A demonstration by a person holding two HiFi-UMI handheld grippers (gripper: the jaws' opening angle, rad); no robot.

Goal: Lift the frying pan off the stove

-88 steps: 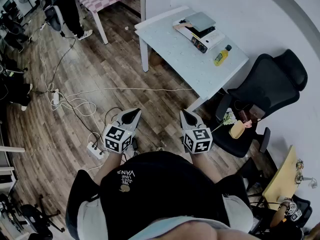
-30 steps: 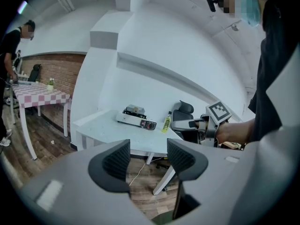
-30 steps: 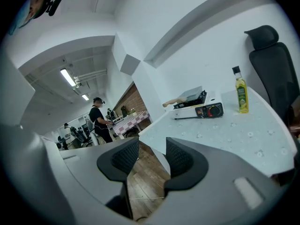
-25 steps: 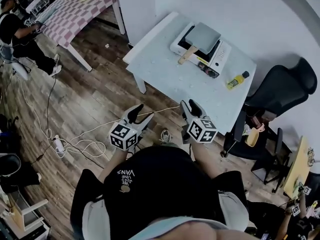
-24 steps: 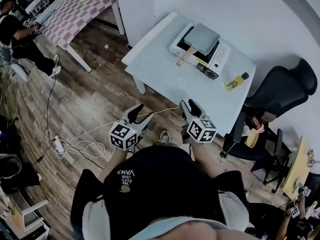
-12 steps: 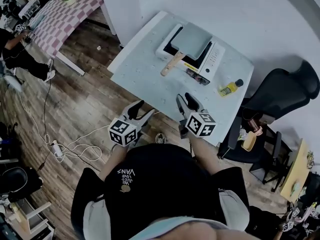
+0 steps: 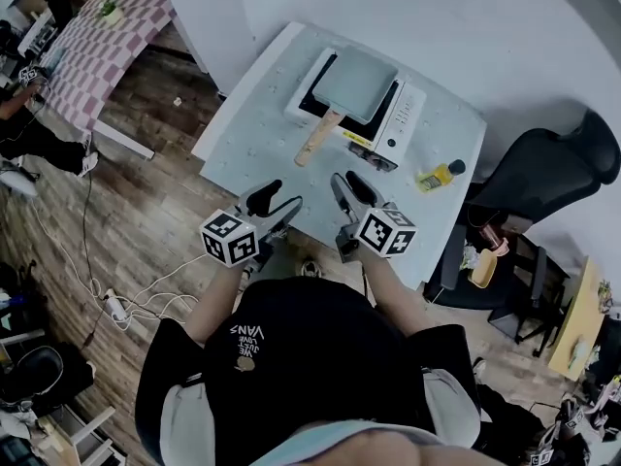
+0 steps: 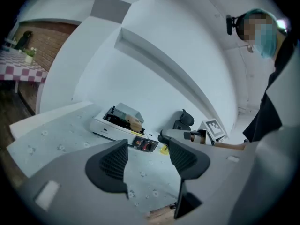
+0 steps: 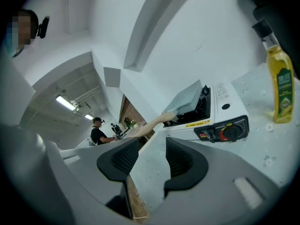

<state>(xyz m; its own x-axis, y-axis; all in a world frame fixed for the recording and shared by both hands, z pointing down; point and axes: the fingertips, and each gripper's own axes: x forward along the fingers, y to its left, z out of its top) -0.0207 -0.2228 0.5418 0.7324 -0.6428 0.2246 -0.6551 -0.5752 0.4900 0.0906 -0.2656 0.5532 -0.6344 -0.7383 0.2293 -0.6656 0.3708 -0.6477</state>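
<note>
Both empty, left claw [image 8: 147, 159] widening (ribbed pads [image 8: 115, 161]), right claw [image 9: 152, 161] spread, square grey pan [image 7: 354, 76]

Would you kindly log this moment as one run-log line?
phase: pre-grasp | frying pan: on stove, untouched | left gripper: empty, fingers opening | right gripper: open, empty

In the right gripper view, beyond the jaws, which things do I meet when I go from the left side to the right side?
person in dark clothes → frying pan's wooden handle → stove's knob → yellow bottle
</note>
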